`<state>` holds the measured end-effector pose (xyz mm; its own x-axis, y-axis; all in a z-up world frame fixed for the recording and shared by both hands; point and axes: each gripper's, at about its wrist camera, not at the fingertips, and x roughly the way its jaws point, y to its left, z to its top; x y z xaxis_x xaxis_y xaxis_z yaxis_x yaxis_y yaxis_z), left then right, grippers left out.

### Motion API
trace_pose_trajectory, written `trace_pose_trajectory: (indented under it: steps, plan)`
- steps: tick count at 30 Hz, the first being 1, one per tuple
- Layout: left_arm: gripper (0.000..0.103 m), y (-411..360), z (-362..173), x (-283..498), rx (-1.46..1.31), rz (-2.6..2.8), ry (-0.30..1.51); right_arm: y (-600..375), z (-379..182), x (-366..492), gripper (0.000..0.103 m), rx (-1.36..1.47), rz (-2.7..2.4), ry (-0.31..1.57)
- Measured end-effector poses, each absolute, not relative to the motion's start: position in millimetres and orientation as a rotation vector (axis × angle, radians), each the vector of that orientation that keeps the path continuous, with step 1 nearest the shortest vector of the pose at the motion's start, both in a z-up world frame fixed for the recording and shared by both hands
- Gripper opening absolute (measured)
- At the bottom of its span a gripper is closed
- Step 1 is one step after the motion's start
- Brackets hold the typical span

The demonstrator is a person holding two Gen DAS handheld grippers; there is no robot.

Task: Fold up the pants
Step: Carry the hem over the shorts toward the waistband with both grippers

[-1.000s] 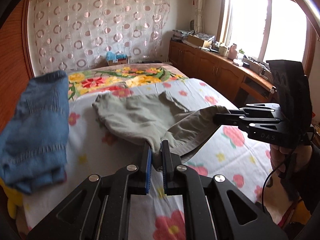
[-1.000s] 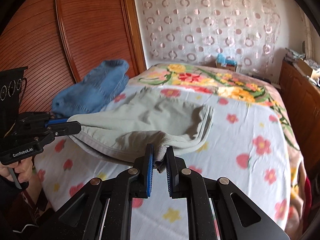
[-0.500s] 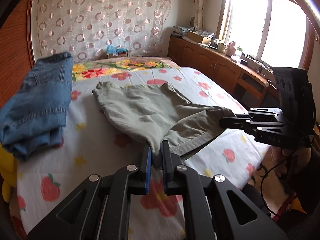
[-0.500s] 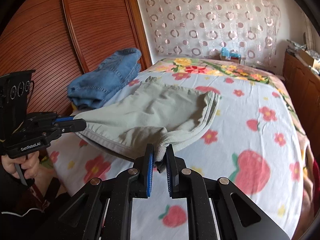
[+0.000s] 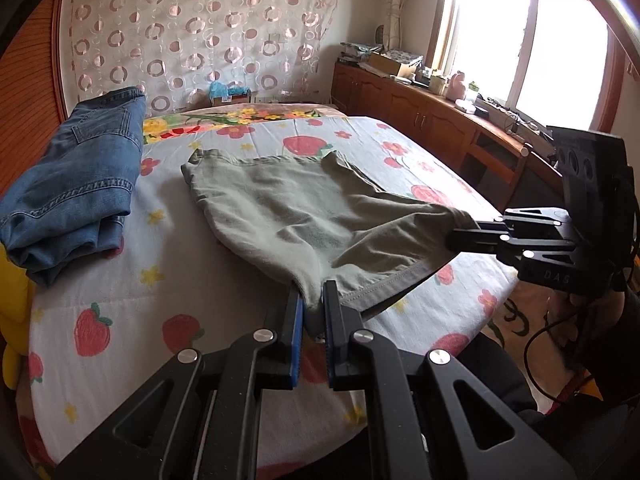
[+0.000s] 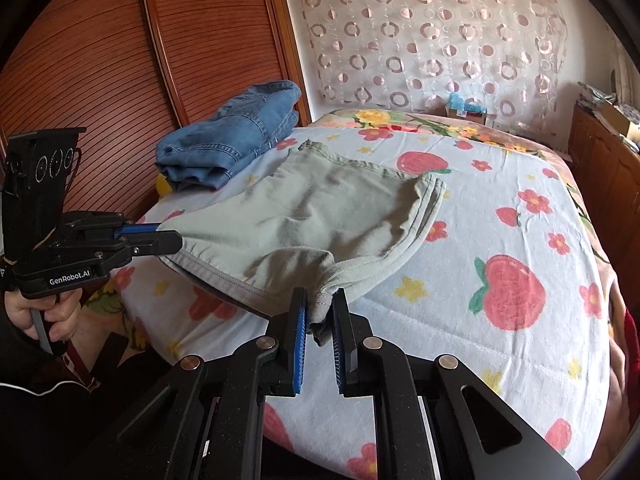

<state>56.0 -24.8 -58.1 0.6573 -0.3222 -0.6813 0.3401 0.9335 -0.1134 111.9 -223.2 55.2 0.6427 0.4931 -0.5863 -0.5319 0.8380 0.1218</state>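
Note:
Grey-green pants [image 5: 288,208] lie folded on the flowered bedspread [image 5: 120,320], with the near end lifted off the bed. My left gripper [image 5: 311,304] is shut on one near corner of the pants. My right gripper [image 6: 320,308] is shut on the other near corner, which bunches between its blue pads. In the left wrist view the right gripper [image 5: 460,236] holds the cloth at the right. In the right wrist view the left gripper [image 6: 168,238] holds the pants [image 6: 328,208] at the left. The far end rests on the bed.
Folded blue jeans [image 5: 76,184] lie at the bed's left side, next to the wooden slatted wall [image 6: 100,60]. A wooden cabinet [image 5: 420,116] with clutter runs under the window on the right. A yellow object [image 5: 12,320] sits at the bed's left edge.
Both grippers have pulled back toward the bed's near edge with the pants in them, dragging the pants along; more of the bedspread now shows beyond them.

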Motion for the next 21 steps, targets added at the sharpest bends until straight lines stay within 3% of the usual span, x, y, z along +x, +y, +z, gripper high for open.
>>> trace_pose_trajectory:
  steps: [11, 21]
  plan:
    - [0.010, -22, -52, 48, 0.037, -0.382, 0.741, -224, 43, 115, 0.011, -0.068, 0.594, 0.623]
    - [0.010, -25, -82, 46, 0.021, -0.387, 0.807, -220, 18, 126, 0.011, -0.061, 0.591, 0.668]
